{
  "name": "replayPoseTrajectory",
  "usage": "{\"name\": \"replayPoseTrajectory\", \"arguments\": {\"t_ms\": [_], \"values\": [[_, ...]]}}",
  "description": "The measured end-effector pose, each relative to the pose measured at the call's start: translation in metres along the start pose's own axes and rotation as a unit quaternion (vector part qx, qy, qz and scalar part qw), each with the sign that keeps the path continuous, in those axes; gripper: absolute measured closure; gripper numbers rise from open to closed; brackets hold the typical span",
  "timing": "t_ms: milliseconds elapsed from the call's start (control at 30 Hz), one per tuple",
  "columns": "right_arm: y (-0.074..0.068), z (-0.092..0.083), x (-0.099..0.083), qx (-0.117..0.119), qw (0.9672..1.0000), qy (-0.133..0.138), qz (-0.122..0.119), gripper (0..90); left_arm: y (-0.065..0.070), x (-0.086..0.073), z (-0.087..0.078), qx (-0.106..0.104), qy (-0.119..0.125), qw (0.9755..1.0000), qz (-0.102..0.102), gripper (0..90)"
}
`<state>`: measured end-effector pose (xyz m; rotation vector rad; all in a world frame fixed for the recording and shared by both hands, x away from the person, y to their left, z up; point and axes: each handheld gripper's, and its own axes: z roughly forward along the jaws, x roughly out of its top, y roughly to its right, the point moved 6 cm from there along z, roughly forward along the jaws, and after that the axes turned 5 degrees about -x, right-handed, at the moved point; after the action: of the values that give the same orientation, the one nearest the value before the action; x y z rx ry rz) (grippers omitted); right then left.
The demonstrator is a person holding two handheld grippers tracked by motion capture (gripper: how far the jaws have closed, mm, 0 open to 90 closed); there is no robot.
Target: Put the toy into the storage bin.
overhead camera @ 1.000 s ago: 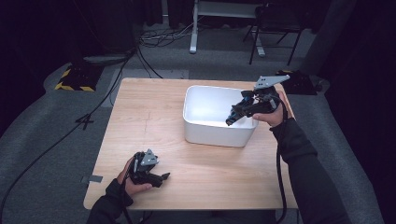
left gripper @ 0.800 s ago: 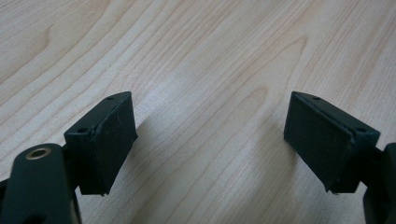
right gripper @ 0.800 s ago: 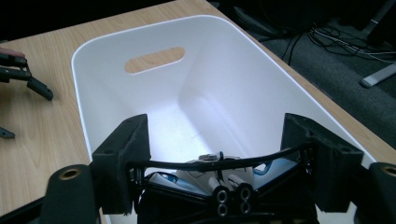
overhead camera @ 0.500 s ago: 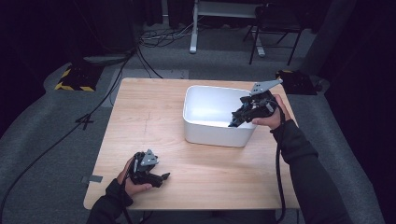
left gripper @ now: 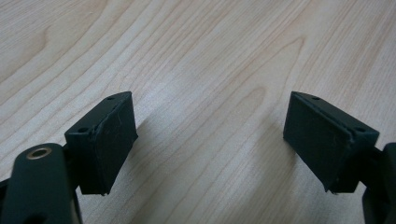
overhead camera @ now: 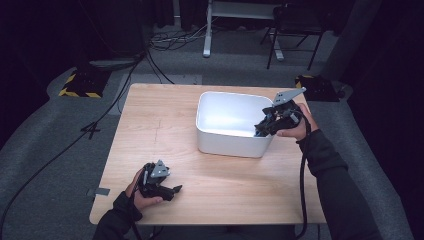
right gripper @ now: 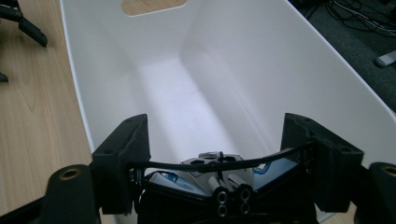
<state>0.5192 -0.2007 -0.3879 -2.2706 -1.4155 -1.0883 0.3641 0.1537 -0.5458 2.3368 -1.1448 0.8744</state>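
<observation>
I am holding a small black, white and blue object [right gripper: 217,170] clamped in my right gripper [overhead camera: 262,127], at the 3 o'clock rim of the white bin [overhead camera: 225,145]. I think I am placing it now, so next it needs lowering inside and the jaws opening. My left gripper [overhead camera: 172,190] is lying wide open and empty at 7 o'clock on the table [overhead camera: 240,195].

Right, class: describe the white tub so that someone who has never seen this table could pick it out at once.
Start at the wooden table. On its far right part stands the white tub, a deep rounded-corner plastic bin with a cut-out handle slot in its end wall. The right hand-held gripper dips over its rim; nothing else on the tabletop is white or hollow.
</observation>
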Motion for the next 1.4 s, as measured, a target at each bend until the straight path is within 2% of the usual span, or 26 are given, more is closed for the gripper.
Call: {"name": "replayPoseTrajectory", "arguments": {"t_ms": [233,333,733,900,933,1000,1033,1100,1133,1200,1267,1333,1400], "values": [[0.0,0.002,-0.005,0.004,0.9999,-0.011,0.002,24.8,0.0,0.0,0.0,-0.002,0.0,1.0,-0.002,17.3],[-0.001,0.004,-0.009,0.003,0.9997,-0.025,-0.006,24.8,0.0,0.0,0.0,-0.003,0.0,1.0,-0.002,17.3],[-0.004,0.007,-0.01,0.008,0.9988,-0.041,-0.024,24.7,0.002,0.0,0.001,-0.009,0.001,0.9999,-0.008,17.3],[-0.006,0.009,-0.01,0.007,0.997,-0.07,-0.032,24.7,0.002,0.0,0.001,-0.009,0.001,0.9999,-0.009,17.3],[-0.006,0.01,-0.01,0.01,0.9965,-0.078,-0.027,24.7,0.002,0.0,0.001,-0.009,0.0,0.9999,-0.008,17.3],[-0.006,0.011,-0.01,0.01,0.9963,-0.079,-0.033,24.6,0.002,0.0,0.001,-0.009,0.0,0.9999,-0.008,17.3],[-0.006,0.011,-0.01,0.011,0.995,-0.092,-0.039,24.6,0.002,0.0,0.001,-0.01,0.001,0.9999,-0.009,17.3],[-0.007,0.013,-0.01,0.007,0.9943,-0.097,-0.042,24.6,0.002,0.0,0.001,-0.01,0.001,0.9999,-0.01,17.3],[-0.007,0.012,-0.011,0.006,0.9925,-0.112,-0.047,24.5,0.002,0.0,0.001,-0.01,0.001,0.9999,-0.01,17.3],[-0.008,0.013,-0.011,0.006,0.9926,-0.113,-0.045,24.5,0.002,0.0,0.001,-0.009,0.001,0.9999,-0.009,17.3],[-0.008,0.017,-0.012,0.006,0.9905,-0.124,-0.058,24.5,0.002,0.0,0.001,-0.01,0.0,0.9999,-0.008,17.3],[-0.009,0.018,-0.012,0.005,0.9896,-0.131,-0.058,24.5,0.002,0.0,0.001,-0.01,0.001,0.9999,-0.01,17.3],[-0.008,0.018,-0.014,0.007,0.9864,-0.152,-0.063,24.4,0.002,0.0,0.001,-0.009,0.001,0.9999,-0.01,17.3]]}}
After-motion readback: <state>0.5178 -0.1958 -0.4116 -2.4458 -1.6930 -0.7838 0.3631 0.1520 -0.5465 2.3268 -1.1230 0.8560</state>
